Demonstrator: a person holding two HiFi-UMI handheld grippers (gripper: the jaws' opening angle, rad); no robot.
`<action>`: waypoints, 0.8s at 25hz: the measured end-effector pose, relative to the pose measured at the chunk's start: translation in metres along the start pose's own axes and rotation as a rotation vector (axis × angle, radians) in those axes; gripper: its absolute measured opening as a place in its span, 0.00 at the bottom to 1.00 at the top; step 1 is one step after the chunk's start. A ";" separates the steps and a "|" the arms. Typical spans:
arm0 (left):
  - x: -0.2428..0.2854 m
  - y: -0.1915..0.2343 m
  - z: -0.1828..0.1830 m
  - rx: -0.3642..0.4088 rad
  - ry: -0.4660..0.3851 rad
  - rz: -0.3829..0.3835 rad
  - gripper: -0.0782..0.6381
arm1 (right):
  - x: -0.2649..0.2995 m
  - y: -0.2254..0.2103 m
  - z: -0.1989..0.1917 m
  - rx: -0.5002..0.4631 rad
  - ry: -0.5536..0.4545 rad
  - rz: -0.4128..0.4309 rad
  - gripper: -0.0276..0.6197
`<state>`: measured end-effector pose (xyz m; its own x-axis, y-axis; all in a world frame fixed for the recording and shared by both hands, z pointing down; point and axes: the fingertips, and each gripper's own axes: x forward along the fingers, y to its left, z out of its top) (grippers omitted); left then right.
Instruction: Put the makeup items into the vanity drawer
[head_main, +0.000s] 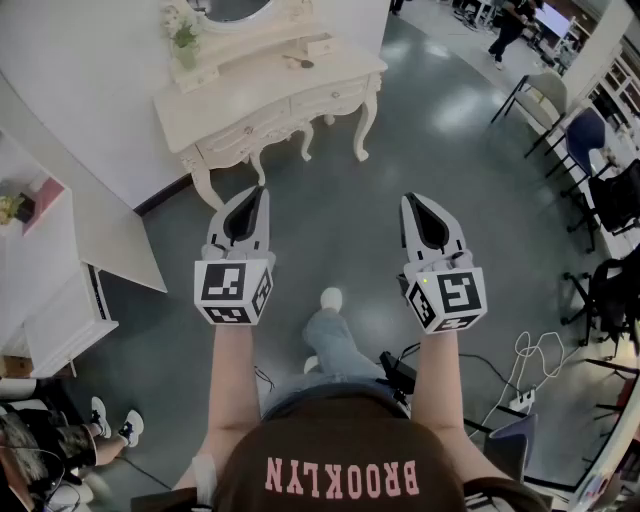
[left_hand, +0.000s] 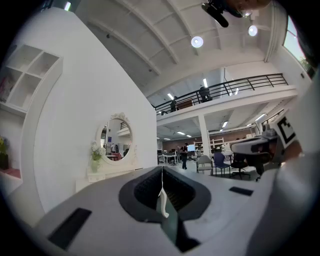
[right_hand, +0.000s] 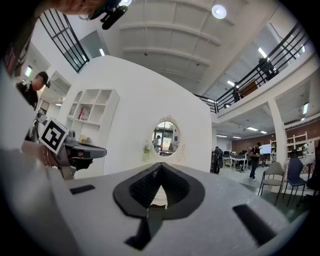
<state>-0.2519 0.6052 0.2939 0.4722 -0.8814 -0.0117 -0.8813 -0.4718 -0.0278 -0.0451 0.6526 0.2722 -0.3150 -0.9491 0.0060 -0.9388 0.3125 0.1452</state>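
Head view: grey floor fills most of the frame, with a curved white wall along the top left. Cream vanity stands against that wall at top centre-left, on carved legs. It is well ahead of both grippers. Its drawers look closed. White shelf unit at the left edge, chairs along the right side.

Left gripper and right gripper are held out side by side over the bare floor, apart from each other, both pointing toward the vanity. In the left gripper view the jaws are pressed together at the tips with nothing between them. The right gripper view shows the same: tips meeting, nothing gripped.

Oval mirror sits at the back of the vanity and shows in both gripper views. Flower vase stands on the vanity counter's left end. Small dark item lies on the counter toward the right, too small to identify.
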 end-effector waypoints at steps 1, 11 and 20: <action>0.009 0.003 0.001 0.009 -0.005 -0.006 0.12 | 0.010 -0.002 -0.001 -0.001 -0.007 0.001 0.03; 0.112 0.030 -0.006 0.047 0.038 -0.008 0.12 | 0.112 -0.049 -0.013 0.025 -0.039 0.030 0.03; 0.230 0.053 -0.002 0.039 0.040 -0.003 0.12 | 0.217 -0.112 -0.015 0.012 -0.034 0.042 0.03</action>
<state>-0.1897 0.3779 0.2919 0.4733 -0.8804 0.0282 -0.8779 -0.4741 -0.0669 -0.0065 0.4116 0.2720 -0.3583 -0.9333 -0.0220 -0.9263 0.3524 0.1336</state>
